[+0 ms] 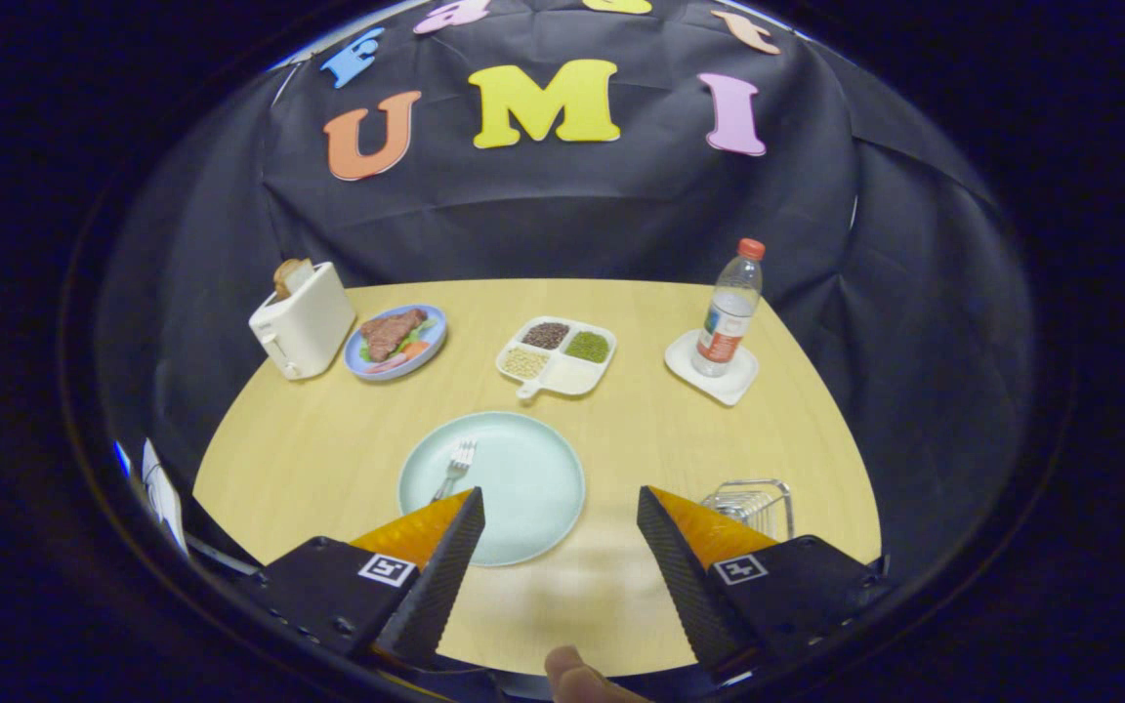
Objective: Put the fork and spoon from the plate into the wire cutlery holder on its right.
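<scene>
Fork [455, 468] on plate [523, 488]; wire holder [753, 506] right of plate; open tongs [559, 510] straddling plate's near edge.

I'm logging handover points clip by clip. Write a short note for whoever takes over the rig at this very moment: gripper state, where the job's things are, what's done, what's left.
Hand-held gripper: open, holding nothing, fingers spread above the table's near edge.
Plate: just ahead of the fingers, its near rim partly hidden by the left finger.
Fork: lying on the plate's left part, tines pointing away, handle running behind the left finger.
Spoon: I can't make it out, either on the plate or in the holder.
Holder: right of the plate, just beyond the right finger; no cutlery visible in it.
Done: nothing confirmed.
Left: grasp the fork, drop it in the holder, then find and move the spoon.
</scene>
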Motion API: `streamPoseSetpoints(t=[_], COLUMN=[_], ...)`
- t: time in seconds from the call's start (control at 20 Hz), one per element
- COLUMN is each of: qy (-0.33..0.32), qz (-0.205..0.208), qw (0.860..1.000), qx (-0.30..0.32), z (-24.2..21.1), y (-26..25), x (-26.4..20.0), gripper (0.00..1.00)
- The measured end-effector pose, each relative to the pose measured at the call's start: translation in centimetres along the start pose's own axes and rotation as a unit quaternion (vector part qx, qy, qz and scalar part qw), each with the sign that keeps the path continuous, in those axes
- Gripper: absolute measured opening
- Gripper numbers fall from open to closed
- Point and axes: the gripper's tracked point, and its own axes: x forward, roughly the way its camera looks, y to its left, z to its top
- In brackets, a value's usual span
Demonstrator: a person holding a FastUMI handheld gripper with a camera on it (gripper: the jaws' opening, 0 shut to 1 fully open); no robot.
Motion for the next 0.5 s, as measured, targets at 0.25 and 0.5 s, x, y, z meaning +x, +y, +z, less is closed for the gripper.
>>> streamPoseSetpoints(t=[0.25, 0.5], qy=[0.021, 0.05], qz=[0.032, 0.036], qw=[0.999, 0.998], qx=[0.003, 0.003], z=[-1.1, -2.6], y=[4.9, 7.4], x=[1.3, 4.2], gripper=[0.94, 0.95])
